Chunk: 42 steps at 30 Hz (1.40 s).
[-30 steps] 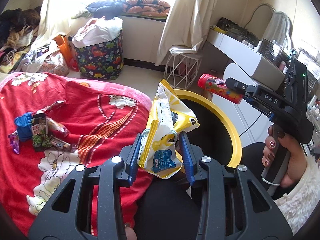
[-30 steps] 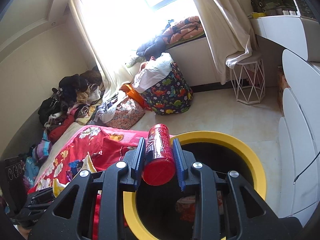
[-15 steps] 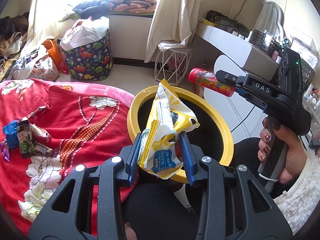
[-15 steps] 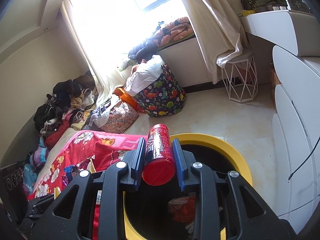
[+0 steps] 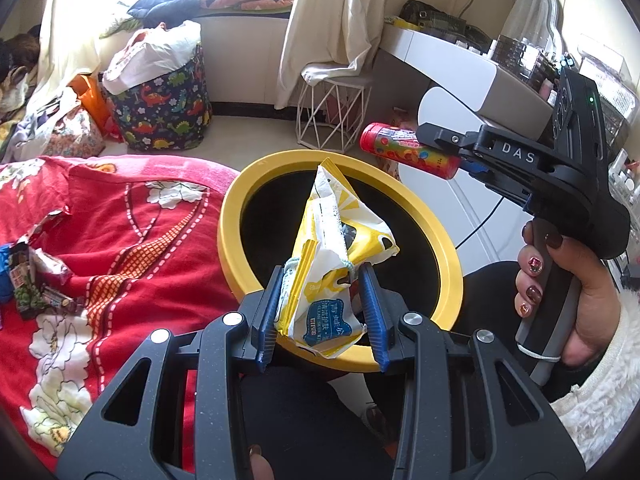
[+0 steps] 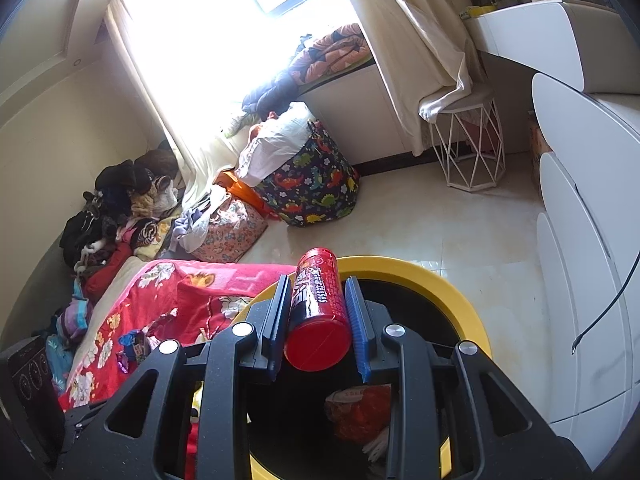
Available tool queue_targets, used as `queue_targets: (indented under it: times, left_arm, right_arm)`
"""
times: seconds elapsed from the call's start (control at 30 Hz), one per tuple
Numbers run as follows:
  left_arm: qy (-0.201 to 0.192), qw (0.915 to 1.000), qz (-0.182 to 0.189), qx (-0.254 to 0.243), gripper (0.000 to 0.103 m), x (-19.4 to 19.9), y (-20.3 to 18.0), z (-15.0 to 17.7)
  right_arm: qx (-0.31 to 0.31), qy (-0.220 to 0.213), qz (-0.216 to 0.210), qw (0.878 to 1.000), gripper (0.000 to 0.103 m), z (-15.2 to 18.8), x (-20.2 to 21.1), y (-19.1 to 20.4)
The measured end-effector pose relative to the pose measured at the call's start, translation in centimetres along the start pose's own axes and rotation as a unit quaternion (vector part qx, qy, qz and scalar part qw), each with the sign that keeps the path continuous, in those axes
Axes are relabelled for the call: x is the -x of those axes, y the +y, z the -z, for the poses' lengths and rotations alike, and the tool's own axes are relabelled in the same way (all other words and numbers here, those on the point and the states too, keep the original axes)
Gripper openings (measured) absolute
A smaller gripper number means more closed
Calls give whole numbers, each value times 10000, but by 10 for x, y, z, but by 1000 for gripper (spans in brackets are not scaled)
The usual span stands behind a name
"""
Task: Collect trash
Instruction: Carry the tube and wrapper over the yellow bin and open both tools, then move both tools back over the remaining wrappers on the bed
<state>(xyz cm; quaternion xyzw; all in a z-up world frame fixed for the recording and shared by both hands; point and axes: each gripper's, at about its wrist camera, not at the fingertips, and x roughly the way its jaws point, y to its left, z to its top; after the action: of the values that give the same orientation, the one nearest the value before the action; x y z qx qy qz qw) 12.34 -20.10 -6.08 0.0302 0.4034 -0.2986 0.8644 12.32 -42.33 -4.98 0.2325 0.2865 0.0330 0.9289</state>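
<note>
Bedroom floor: yellow-rimmed bin (image 5: 240,184) beside red floral blanket (image 5: 120,248). My left gripper (image 5: 323,312) clamps a yellow wipes packet (image 5: 332,248) over its mouth; my right gripper (image 6: 318,320) clamps a red candy tube (image 6: 318,312) at the rim. Risk: tube strikes the rim and rolls away.

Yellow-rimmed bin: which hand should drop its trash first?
Left, probably. Its hand-held gripper holds the crumpled yellow wrapper over the yellow-rimmed black bin; the red cylindrical can looks beyond the rim.
</note>
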Motion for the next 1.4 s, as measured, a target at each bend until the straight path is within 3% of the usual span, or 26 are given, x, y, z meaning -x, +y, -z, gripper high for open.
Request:
queue_targets:
  times: [0.6,0.63,0.67,0.7,0.73,0.77,0.87,1.1,1.4]
  left_arm:
    - [434,9986,179,-225,31,-37,-22,-1]
    - [423,9987,184,-211,34,-37,-22,-1]
    - [380,9989,180,-189,38,-37,-22,-1]
    - [336,9991,180,-160,53,-36,-21,-1]
    - [273,9994,166,-117,66,-34,-20,-1]
    - [215,9996,149,-80,69,-32,-19,-1]
    - [47,10000,50,24,92,-26,-18,-3]
    - [-223,9991,-103,343,92,-10,-5,-10]
    - [-399,9968,-249,640,92,5,16,-11]
  right_arm:
    - [-171,206,126,9996,29,3,-11,-15]
    - [-183,222,165,9994,29,4,-13,-16]
    - [-210,253,179,9993,39,5,-15,-18]
    - [-274,272,175,9991,50,6,-17,-20]
    - [-334,271,188,9989,53,6,-17,-22]
    - [-370,266,199,9988,54,6,-17,-24]
    - [-353,297,222,9987,61,7,-18,-24]
    - [14,342,295,9990,72,9,-20,-10]
    - [229,296,252,9990,77,10,-20,1]
